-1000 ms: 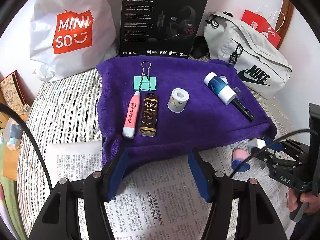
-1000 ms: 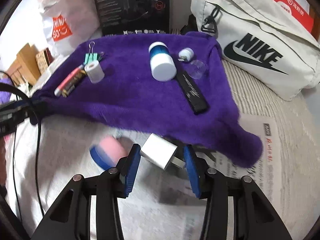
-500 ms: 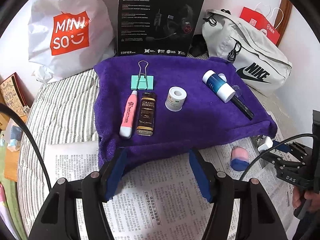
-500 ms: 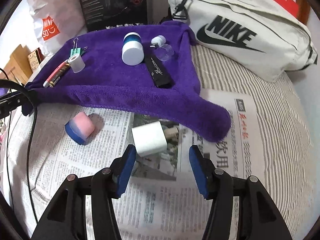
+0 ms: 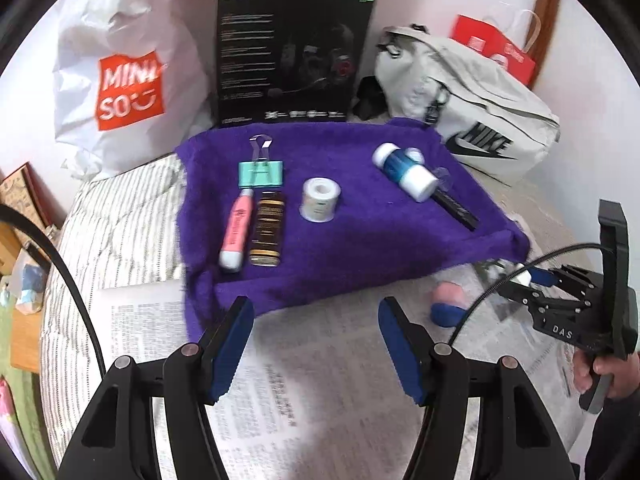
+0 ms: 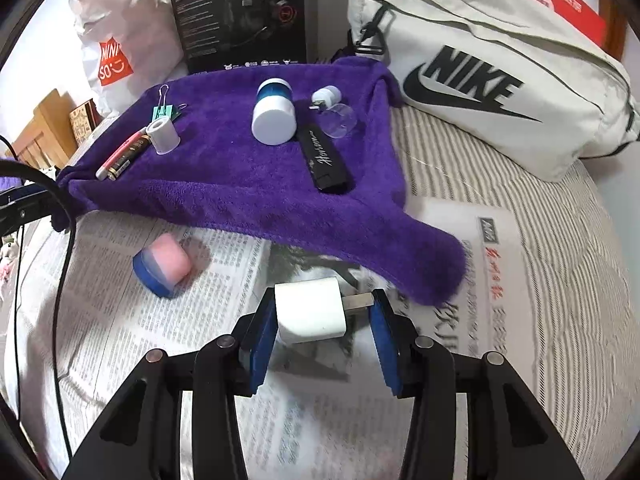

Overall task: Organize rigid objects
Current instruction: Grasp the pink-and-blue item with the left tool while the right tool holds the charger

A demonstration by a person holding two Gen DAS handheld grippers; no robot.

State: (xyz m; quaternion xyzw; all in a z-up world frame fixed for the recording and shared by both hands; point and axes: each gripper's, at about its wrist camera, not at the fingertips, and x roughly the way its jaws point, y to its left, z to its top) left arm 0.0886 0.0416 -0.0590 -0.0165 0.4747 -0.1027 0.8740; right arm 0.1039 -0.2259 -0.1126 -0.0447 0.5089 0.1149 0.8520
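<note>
We find the right gripper (image 6: 323, 314) with its jaws just closed in on a smooth white charger cube (image 6: 310, 314): the left blue pad meets its flat side, the right pad its metal prongs. It sits on printed newspaper (image 6: 120, 332), just beside the plush purple towel (image 6: 240, 184). The left gripper (image 5: 316, 340) stands half open over the newspaper, holding nothing.
</note>
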